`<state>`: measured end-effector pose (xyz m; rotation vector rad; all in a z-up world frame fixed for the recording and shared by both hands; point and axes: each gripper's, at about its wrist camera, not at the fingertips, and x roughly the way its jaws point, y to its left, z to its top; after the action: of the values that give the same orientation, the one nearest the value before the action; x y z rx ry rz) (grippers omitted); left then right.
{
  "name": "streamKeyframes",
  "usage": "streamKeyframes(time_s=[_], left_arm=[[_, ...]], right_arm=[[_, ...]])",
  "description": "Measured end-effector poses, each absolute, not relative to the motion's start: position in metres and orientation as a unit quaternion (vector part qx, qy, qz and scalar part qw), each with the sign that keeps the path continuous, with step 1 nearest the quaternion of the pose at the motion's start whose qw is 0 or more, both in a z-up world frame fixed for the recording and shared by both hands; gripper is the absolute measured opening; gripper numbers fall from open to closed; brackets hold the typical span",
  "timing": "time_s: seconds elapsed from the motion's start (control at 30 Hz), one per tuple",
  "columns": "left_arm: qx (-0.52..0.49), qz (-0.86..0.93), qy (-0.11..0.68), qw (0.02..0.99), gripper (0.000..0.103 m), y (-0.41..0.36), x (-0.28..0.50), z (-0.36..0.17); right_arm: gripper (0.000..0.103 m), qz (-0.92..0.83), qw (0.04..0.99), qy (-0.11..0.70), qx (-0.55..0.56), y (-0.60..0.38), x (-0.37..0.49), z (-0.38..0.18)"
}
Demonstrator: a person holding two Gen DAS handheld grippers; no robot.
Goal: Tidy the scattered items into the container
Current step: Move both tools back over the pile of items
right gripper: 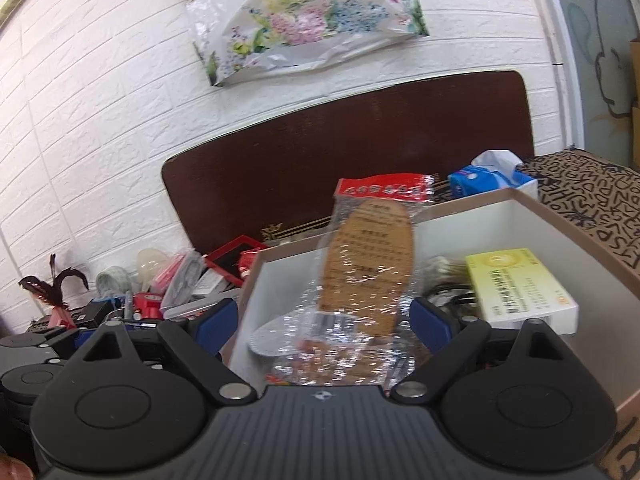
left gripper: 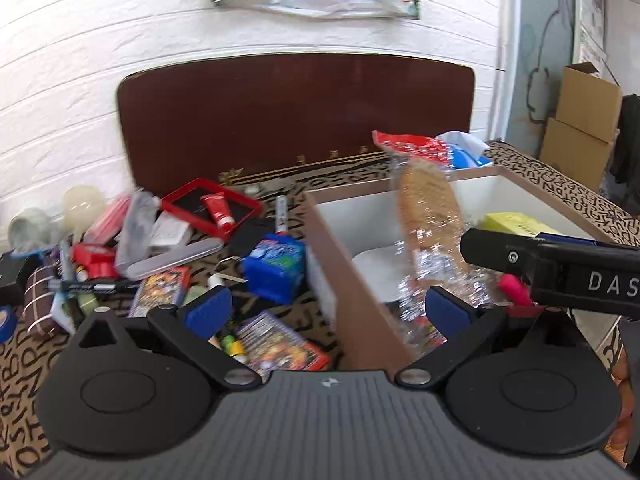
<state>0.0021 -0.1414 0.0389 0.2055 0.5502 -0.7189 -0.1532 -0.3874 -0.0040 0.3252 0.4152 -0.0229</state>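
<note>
1. Red, blue and black clutter (left gripper: 160, 256) sits heaped on the letter-printed cloth (left gripper: 24, 364) at my far left: a red tray (left gripper: 208, 204), a tube, markers, card packs and a blue packet (left gripper: 274, 268).
2. My left gripper (left gripper: 328, 314) has its jaws spread wide, nothing between the pads; it straddles the near wall of the box.
3. Next comes the brown-walled container (left gripper: 352, 280), white inside, touching the blue packet.
4. A clear-wrapped insole pack (right gripper: 368, 268) stands tilted in it, between the wide jaws of my right gripper (right gripper: 324, 320), neither pad touching it.
5. Rightmost, a yellow box (right gripper: 520, 284) lies inside.
</note>
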Motion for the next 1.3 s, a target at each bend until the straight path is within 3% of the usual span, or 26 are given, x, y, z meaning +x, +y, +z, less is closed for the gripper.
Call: streamKeyframes(time_s=[0.67, 1.0, 1.17, 1.3], left_arm=[[0.093, -0.276, 0.272, 0.917, 0.103, -0.034, 0.028, 0.02], [0.094, -0.243, 0.293, 0.92, 0.103, 0.008, 0.048, -0.001], [0.092, -0.244, 0.297, 0.918, 0.103, 0.018, 0.057, -0.006], [0.091, -0.239, 0.298, 0.92, 0.103, 0.024, 0.063, -0.008]], right_arm=[[0.094, 0.082, 0.966, 0.223, 0.105, -0.282, -0.129, 0.007], [0.094, 0.103, 0.964, 0.246, 0.007, -0.228, -0.12, -0.03], [0.083, 0.113, 0.965, 0.237, -0.027, -0.219, -0.124, -0.045], [0.083, 0.165, 0.967, 0.194, 0.008, -0.229, -0.128, -0.057]])
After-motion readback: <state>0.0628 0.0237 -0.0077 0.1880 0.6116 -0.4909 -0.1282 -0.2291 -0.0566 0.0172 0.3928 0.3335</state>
